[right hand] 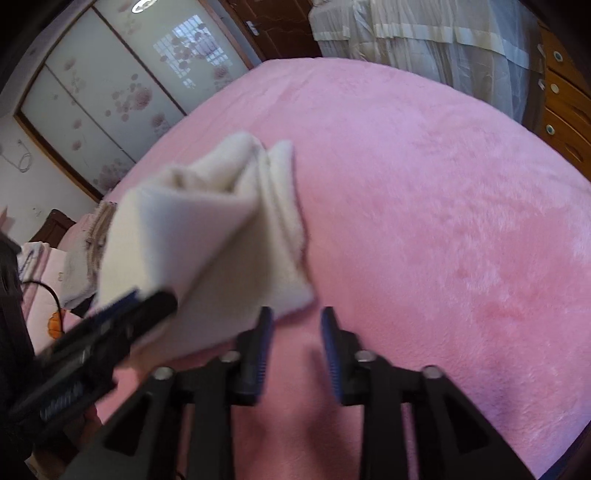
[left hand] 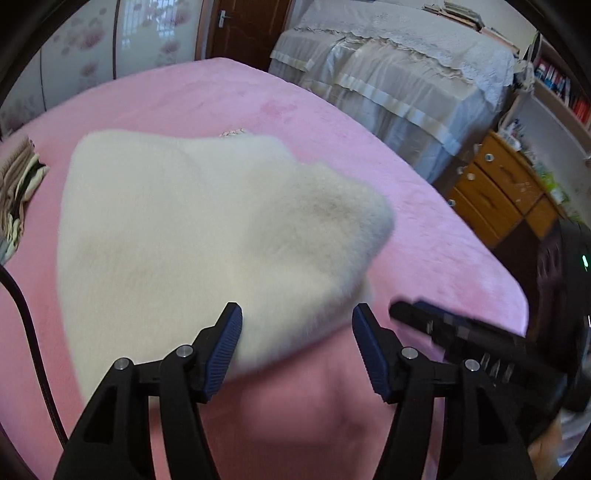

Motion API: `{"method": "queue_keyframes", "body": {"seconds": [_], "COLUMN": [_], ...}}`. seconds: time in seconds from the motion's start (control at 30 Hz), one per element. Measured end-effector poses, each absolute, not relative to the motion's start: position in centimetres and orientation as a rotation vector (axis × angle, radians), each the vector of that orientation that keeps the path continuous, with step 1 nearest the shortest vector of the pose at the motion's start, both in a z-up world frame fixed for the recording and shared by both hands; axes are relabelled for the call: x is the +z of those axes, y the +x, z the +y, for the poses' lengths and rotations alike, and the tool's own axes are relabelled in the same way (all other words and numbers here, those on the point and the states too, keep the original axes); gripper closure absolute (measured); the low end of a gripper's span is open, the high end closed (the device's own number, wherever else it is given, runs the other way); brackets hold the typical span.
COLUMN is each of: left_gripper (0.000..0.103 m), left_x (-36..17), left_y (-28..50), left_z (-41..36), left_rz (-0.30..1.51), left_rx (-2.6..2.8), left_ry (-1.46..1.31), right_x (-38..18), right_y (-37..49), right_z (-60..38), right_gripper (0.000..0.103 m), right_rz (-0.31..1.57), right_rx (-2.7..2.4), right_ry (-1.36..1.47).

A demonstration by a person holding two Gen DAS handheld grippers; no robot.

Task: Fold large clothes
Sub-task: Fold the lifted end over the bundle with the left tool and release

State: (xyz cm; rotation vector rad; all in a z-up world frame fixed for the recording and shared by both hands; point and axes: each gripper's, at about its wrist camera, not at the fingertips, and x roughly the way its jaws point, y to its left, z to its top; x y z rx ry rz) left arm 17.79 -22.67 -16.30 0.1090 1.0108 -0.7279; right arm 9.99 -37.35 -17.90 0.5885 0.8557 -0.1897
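A cream fleece garment (left hand: 207, 236) lies folded on the pink bed (left hand: 424, 236), filling the middle of the left wrist view. The left claw (left hand: 297, 343) sits at lower centre with fingers apart, holding nothing, over the garment's near edge. In the right wrist view the right claw (right hand: 297, 343) is also apart, just beside the garment's corner at centre-left. A clothes stack (left hand: 18, 184) sits at the left edge.

A wooden drawer cabinet (left hand: 502, 188) stands beside a draped grey bed (left hand: 399, 74), near a brown door (left hand: 243, 29).
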Motion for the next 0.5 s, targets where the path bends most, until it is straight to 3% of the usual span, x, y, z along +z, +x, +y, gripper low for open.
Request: {"method": "queue_keyframes", "body": {"seconds": [0.07,0.17,0.5], "left_gripper": [0.042,0.040,0.040], "left_x": [-15.4,-14.8,-19.1], "left_y": [17.8,19.2,25.8], "left_z": [-20.4,-16.7,-9.7], "left_rz": [1.015,1.017,1.135], "left_rx": [-0.717,-0.634,-0.437], "left_ry": [0.087,0.054,-0.113], "right_x": [-16.1,-13.7,-13.5], "right_y": [10.1,11.2,21.2], "right_z": [-37.5,-37.3,-34.9], "right_gripper": [0.047,0.042,0.042], "right_rz": [0.817,0.785,0.897], "right_rx": [-0.151,-0.095,0.006], "right_ry": [0.582,0.545,0.337]}}
